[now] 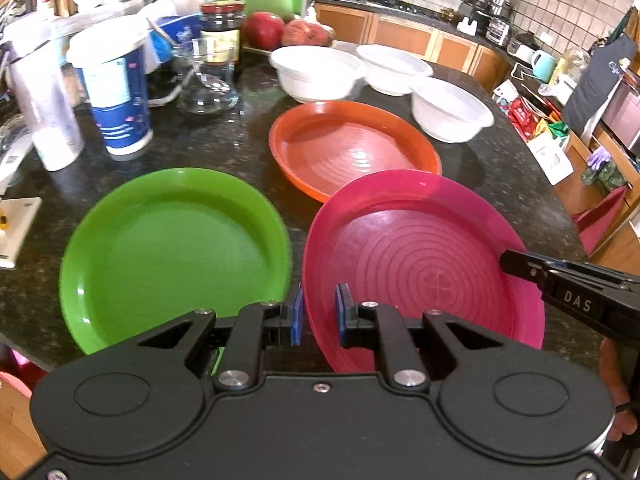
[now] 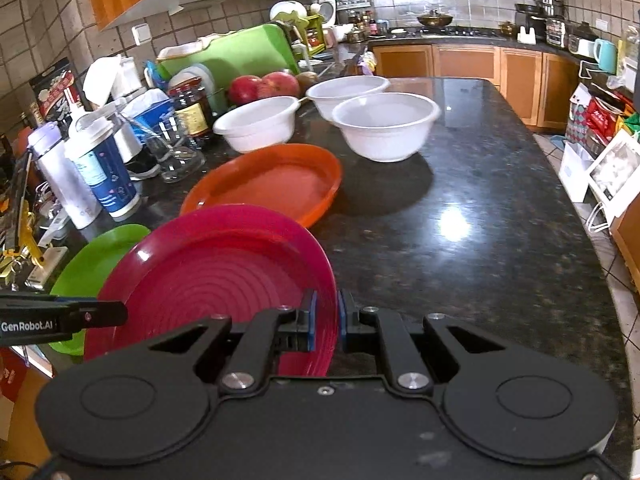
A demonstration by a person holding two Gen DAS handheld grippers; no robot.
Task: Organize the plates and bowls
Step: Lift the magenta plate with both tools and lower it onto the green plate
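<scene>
Little of the sorting looks done: three plates lie apart on the dark stone worktop (image 2: 460, 208) and three white bowls stand unstacked behind them. The pink plate (image 2: 216, 276) is the one in hand; it sits tilted, its far edge overlapping the rim of the orange plate (image 2: 272, 180), with the green plate (image 1: 172, 240) just beside it on the left. The right tool (image 2: 327, 322) has its blue pads closed on the pink plate's near right rim, gripping it. The left tool (image 1: 319, 314) has its pads narrowly parted on either side of the pink plate's left rim, with a gap showing, so I judge it not yet clamped. Of the bowls, the left bowl (image 2: 256, 122), the far bowl (image 2: 346, 90) and the right bowl (image 2: 386, 124) stand close together, none nested. What remains, by my reckoning, is stacking all three plates and nesting all three bowls. As for writing, the side of the left tool, seen from the right wrist, reads "GenRobot.AI", and the right tool's side, seen from the left wrist, shows "DAS"; the print on the blue-and-white cup (image 1: 116, 92) and the jar (image 1: 221, 30) label is too blurred to read
</scene>
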